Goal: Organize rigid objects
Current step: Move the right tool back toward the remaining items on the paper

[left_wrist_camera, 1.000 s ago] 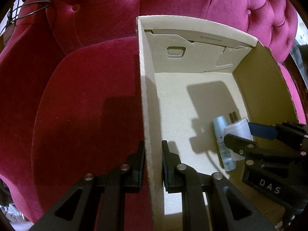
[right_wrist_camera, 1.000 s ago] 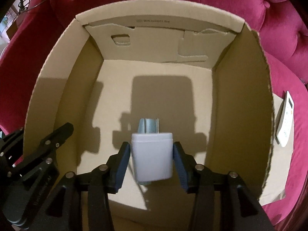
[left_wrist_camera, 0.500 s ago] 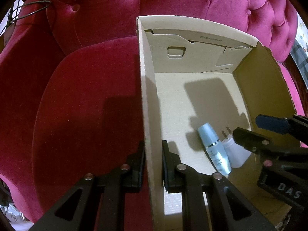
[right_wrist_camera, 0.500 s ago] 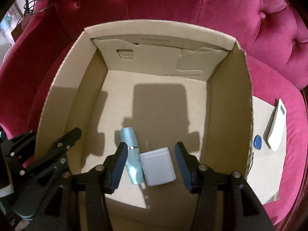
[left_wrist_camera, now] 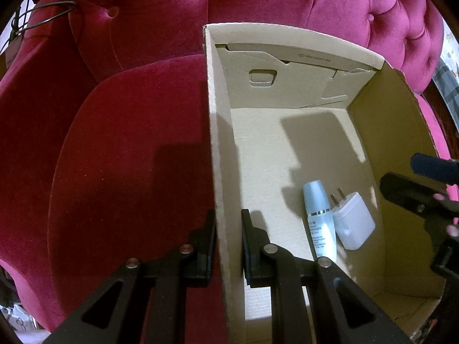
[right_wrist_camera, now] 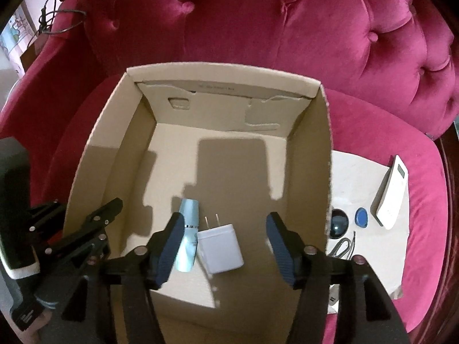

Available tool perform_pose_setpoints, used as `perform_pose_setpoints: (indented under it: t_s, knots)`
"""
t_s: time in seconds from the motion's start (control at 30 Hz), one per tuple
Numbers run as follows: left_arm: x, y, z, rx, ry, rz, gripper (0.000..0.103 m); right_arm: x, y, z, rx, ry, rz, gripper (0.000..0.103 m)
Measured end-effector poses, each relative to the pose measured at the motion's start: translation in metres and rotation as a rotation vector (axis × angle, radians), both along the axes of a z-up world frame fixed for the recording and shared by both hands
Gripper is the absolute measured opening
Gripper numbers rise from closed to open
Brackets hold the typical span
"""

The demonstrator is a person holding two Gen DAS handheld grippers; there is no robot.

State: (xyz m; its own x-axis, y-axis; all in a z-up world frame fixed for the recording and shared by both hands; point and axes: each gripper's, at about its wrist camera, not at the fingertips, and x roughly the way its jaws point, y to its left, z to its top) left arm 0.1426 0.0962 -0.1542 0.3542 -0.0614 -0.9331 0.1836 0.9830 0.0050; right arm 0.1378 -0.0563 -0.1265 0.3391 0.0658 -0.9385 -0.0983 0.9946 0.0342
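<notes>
White charger, newly released, beside bottle

One box, one bottle, one charger, one remote.

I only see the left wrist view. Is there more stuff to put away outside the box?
Observer: Yes. A remote lies on a sheet to the right of the box.
Operator: Anything else there?
Observer: A blue disc beside the remote, and a dark round thing by the box wall.
Operator: Is the right tool holding something?
Observer: No. The right tool is open; its jaws have just been opening, and the charger lies loose on the box floor.
</notes>
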Motion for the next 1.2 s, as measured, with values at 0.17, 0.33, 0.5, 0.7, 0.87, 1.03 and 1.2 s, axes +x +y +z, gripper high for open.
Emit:
perform_pose_setpoints:
  t_s: [0.17,0.33,0.5,0.7,0.87,1.03,1.2]
  knots:
    - [0.000,0.000,-0.001,0.001,0.000,0.000,0.016,-0.002,-0.008,0.014,-0.010,-0.026,0.000,0.083]
    - [0.000,-0.001,-0.001,0.003,0.000,0.000,0.016,-0.002,-0.023,0.029,-0.014,-0.039,-0.015,0.100]
    - [0.000,-0.003,0.000,0.005,-0.001,0.002,0.016,-0.001,-0.046,0.041,-0.020,-0.055,-0.042,0.102]
    - [0.000,-0.004,0.001,0.009,-0.001,0.001,0.016,-0.003,-0.078,0.056,-0.049,-0.080,-0.072,0.102]
    - [0.000,-0.004,0.001,0.010,-0.001,0.001,0.016,-0.004,-0.104,0.059,-0.083,-0.081,-0.100,0.102]
    - [-0.001,-0.005,0.001,0.012,-0.001,0.000,0.016,-0.006,-0.130,0.052,-0.095,-0.066,-0.139,0.102]
    - [-0.001,-0.006,0.000,0.019,-0.002,-0.001,0.016,-0.011,-0.154,0.037,-0.108,-0.052,-0.189,0.102]
